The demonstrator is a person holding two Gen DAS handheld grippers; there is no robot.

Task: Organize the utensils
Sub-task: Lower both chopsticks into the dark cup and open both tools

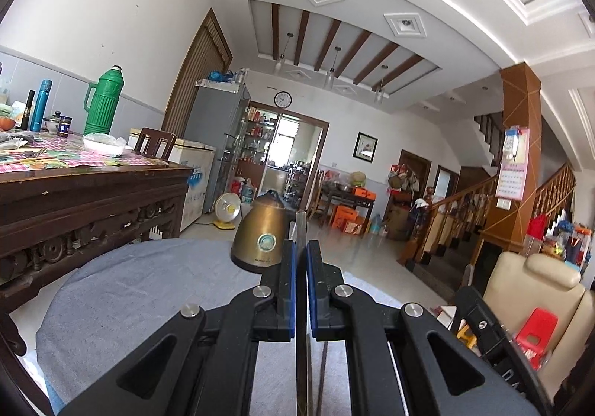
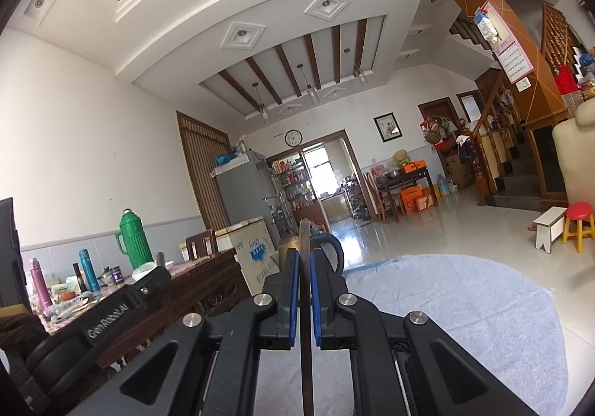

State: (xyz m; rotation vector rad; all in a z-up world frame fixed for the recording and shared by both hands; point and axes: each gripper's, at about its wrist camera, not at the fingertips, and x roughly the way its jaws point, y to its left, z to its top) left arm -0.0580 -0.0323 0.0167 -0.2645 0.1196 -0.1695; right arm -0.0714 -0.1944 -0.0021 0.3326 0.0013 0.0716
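Steel flat utensil strip (image 1: 301, 230) pinched edge-on by left gripper (image 1: 301, 260), type kinda unreadable | thin brownish utensil (image 2: 304, 237) clamped by right gripper (image 2: 304, 267), ends cut off | brass-coloured kettle (image 1: 260, 234) half hidden

Left claw (image 1: 301, 252), right claw (image 2: 304, 260): clamped, level.

A brass kettle (image 1: 260, 235) stands on a grey cloth (image 1: 148, 289). Left of the kettle is a dark wooden table (image 1: 93, 189) bearing a green thermos (image 1: 101, 102); behind it, a fridge (image 1: 219, 141).
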